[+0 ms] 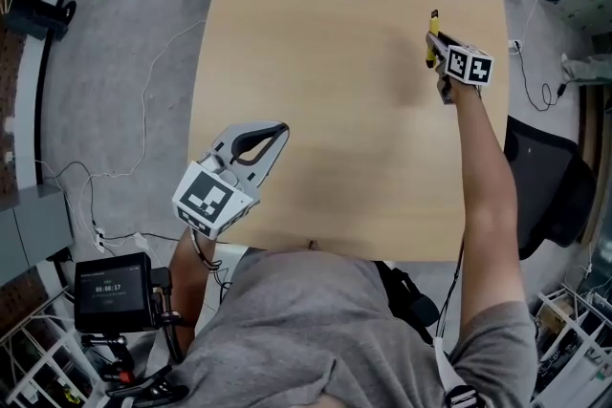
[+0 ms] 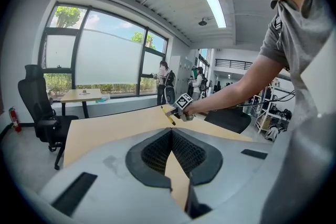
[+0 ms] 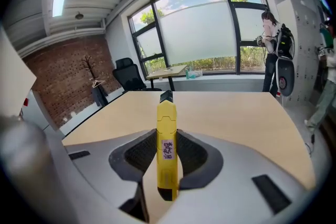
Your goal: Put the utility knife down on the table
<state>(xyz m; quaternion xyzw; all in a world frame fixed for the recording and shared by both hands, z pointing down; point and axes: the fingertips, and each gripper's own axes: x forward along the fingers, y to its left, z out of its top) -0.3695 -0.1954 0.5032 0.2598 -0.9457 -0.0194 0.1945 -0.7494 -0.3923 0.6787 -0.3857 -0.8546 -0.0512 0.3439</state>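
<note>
Right tongs [image 3: 166, 132] were clamped on the yellow utility knife [image 3: 166, 113], its black tip pointing out over the far right of the bench [image 1: 344, 110]. Whether the knife touched the bench could not be determined. The marker cube [image 1: 469, 65] hid its rear end in the head view. Left tongs [image 2: 171, 130] were closed together and empty at the bench's near left edge.

I get bright daylight from the big window [image 3: 205, 34] mid-frame, plus a glaring ceiling light [image 2: 214, 5] at upper right. Both gripper views bend and darken toward the corners. The table [image 1: 335, 110] shows only soft shadows.
</note>
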